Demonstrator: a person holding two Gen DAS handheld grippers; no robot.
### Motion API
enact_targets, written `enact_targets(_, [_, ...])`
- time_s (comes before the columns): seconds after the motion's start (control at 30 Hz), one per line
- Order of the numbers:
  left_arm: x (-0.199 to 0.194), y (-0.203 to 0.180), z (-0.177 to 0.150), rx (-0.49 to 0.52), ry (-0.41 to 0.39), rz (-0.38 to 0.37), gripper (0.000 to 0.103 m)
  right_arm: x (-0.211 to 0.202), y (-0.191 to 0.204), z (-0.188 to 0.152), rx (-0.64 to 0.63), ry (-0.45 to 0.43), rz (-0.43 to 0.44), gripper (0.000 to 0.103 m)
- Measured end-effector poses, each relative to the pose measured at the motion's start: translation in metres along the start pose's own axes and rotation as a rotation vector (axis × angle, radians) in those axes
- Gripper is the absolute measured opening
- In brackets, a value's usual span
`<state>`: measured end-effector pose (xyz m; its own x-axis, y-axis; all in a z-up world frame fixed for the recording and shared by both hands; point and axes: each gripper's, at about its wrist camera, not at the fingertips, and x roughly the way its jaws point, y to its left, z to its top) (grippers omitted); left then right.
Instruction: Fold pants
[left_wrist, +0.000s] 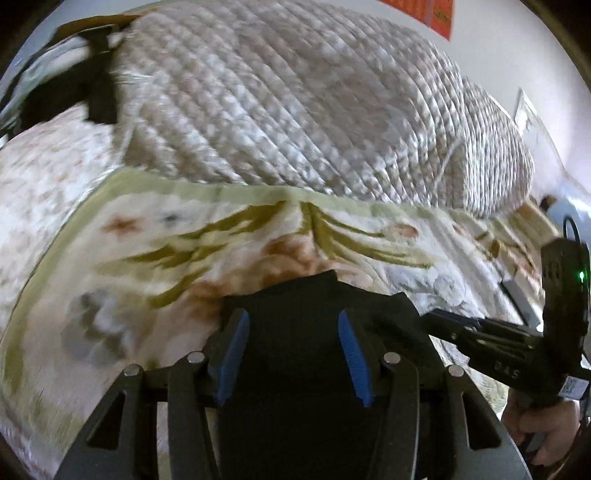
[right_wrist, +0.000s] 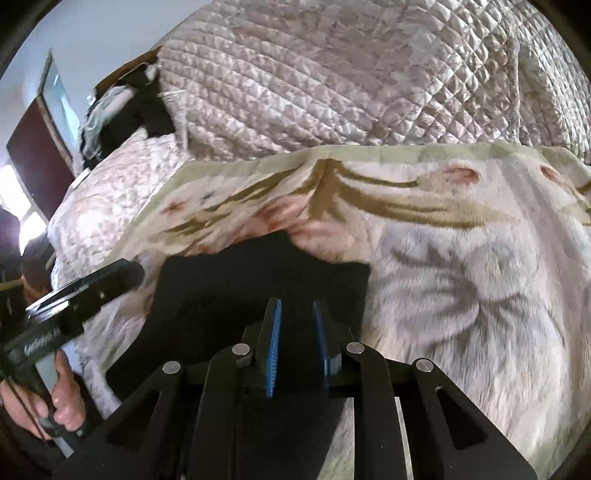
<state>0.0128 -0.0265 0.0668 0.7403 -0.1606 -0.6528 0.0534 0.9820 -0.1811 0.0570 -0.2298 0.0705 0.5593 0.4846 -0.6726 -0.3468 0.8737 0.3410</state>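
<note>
The black pants (left_wrist: 317, 295) lie on a floral blanket (left_wrist: 166, 236) on the bed, right under both grippers. In the left wrist view my left gripper (left_wrist: 291, 317) is open, blue pads wide apart over the black cloth. The right gripper (left_wrist: 454, 325) shows at the right edge of that view, low at the pants' right side. In the right wrist view the pants (right_wrist: 229, 280) spread below my right gripper (right_wrist: 297, 308), whose blue pads stand a narrow gap apart over the cloth, nothing clearly between them. The left gripper (right_wrist: 122, 275) shows at the left.
A big quilted comforter (left_wrist: 314, 96) is piled behind the blanket, seen also in the right wrist view (right_wrist: 351, 74). Dark clothes (right_wrist: 136, 107) lie at the far left by the headboard. A wall and a window are at the left.
</note>
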Motion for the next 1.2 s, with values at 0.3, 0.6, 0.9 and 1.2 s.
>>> enact_targets(0.3, [0.054,0.016,-0.012,-0.043,0.110,0.006,0.055,0.036,-0.032,-0.003,0.098,0.020,-0.017,0.016])
enact_targets(0.6, [0.054,0.022,-0.015,-0.083,0.086,-0.002,0.057,0.038,-0.027,-0.005,0.062,0.001,-0.035,0.016])
enact_targets(0.9, [0.022,0.014,-0.025,-0.049,0.048,0.027,0.057,-0.005,0.008,-0.016,-0.026,-0.028,-0.096,0.018])
enact_targets(1.2, [-0.013,0.000,-0.055,0.007,0.041,0.021,0.057,-0.026,0.028,-0.057,-0.072,-0.013,-0.082,0.023])
